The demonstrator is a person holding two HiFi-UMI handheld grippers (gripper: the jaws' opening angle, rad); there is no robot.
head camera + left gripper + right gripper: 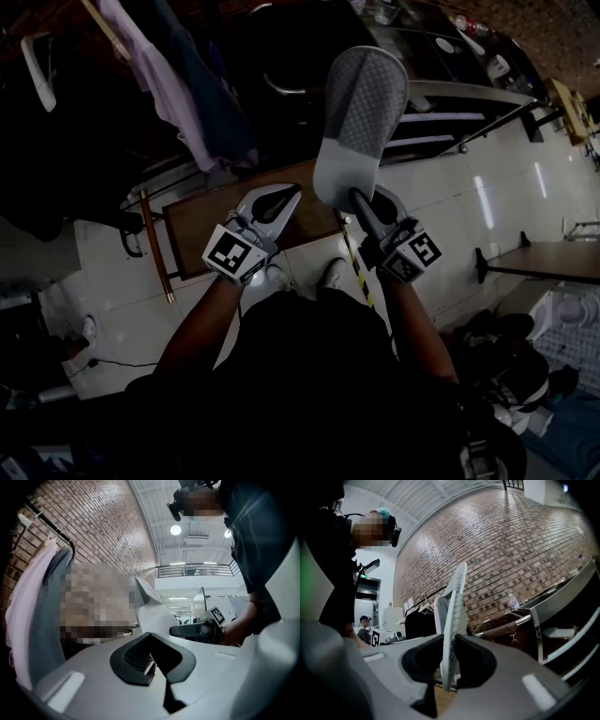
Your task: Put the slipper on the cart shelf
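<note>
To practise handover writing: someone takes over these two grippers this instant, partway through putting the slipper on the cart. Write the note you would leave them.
Right gripper: jaws shut on the lower end of the grey slipper, which is held upright in the air over a brown table.
Left gripper: jaws look closed with nothing between them.
Steel cart: ahead and to the right of the slipper.
Done: slipper is in the grip and lifted.
Left: carry it to a cart shelf, set it down, open the jaws.

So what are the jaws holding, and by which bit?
The right gripper pinches the grey slipper between its jaws, by one end of its sole. The left gripper holds nothing.
</note>
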